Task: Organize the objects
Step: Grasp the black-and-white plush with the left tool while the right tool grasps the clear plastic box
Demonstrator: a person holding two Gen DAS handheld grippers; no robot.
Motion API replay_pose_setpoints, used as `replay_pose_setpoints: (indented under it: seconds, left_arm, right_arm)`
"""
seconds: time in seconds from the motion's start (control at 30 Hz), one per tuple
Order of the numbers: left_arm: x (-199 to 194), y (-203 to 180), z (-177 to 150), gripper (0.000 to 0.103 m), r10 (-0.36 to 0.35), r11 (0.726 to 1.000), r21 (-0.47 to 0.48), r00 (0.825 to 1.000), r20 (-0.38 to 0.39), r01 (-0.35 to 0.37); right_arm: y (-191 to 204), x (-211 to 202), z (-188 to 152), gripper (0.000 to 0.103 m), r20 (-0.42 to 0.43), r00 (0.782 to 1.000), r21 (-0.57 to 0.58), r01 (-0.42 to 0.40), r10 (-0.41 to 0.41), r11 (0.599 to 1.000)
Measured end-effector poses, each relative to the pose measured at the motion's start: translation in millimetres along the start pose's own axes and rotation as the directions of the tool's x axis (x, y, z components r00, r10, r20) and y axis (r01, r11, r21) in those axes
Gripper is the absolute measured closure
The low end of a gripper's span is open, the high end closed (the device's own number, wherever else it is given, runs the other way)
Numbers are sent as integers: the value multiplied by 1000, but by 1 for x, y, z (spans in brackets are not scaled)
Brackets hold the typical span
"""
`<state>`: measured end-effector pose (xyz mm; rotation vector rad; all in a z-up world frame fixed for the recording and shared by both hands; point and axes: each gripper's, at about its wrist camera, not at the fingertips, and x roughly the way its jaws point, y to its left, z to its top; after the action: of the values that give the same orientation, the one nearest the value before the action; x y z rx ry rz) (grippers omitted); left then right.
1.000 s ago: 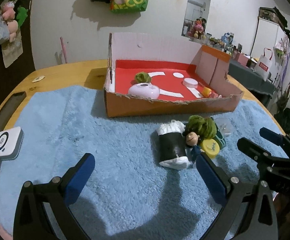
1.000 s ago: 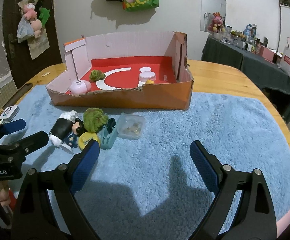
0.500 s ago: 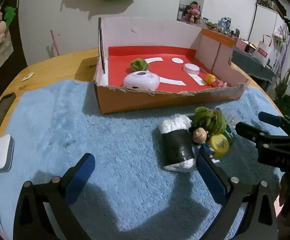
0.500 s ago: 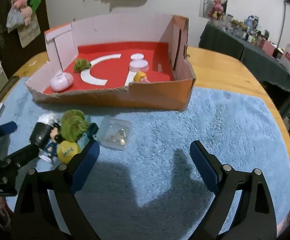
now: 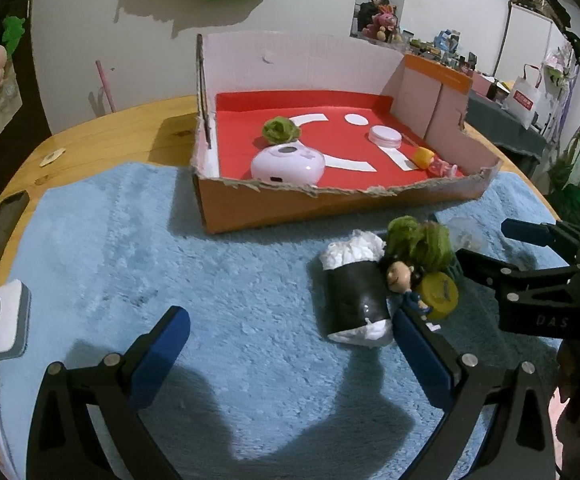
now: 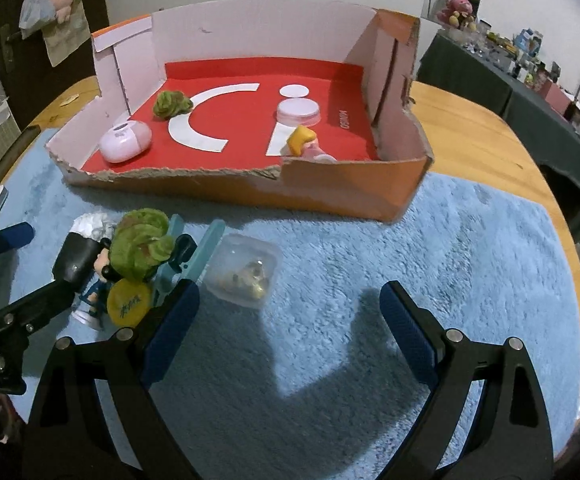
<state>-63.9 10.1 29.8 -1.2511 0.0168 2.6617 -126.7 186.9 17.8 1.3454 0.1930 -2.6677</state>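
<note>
While both claws hang over the blue mat, this is what shows:

Left claw (image 5: 290, 344): its blue pads stand wide apart and grip nothing; the right pad is just beside the lower end of the black roll.
Right claw (image 6: 290, 312): jaws also wide apart and empty, over bare blue mat (image 6: 429, 240); its left pad is near the yellow disc and the clear box.
Black roll (image 5: 355, 292): it lies on its side on the mat, white stuffing at both ends; its long axis runs from the claw toward the cardboard box, a little tilted to the left.
Small figure (image 5: 399, 278): it lies against the roll, head toward the box; its lower part is hidden behind the left claw's pad.
Green fuzzy toy (image 6: 142, 244): it sits on top of the pile and covers what is under it.
Yellow disc (image 6: 128, 304): it leans on the pile; the writing on it is too small to read.
Teal plastic thing (image 6: 206, 244): mostly hidden, its shape is hard to make out.
Clear box (image 6: 246, 272): closed, just right of the pile; its contents are blurred.
Cardboard box (image 6: 329, 196): it stands on the mat behind the pile, front wall torn low, red floor inside.
Inside the box: a white oval device (image 5: 288, 164), a second green toy (image 5: 280, 129), a round white lid (image 6: 297, 111) and a doll with yellow hair (image 6: 303, 142), partly cut off by the front wall.
Surface (image 6: 469, 136): wood, its far edge is out of view.
</note>
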Motion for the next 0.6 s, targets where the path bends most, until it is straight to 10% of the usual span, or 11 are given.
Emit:
replay_pose_setpoints:
  seconds: [0.6]
  left_arm:
    - [5, -7, 13, 11, -105, 994, 34, 994, -15, 106]
  right_arm:
    - [-10, 8, 5, 11, -7, 999, 11, 36, -36, 999]
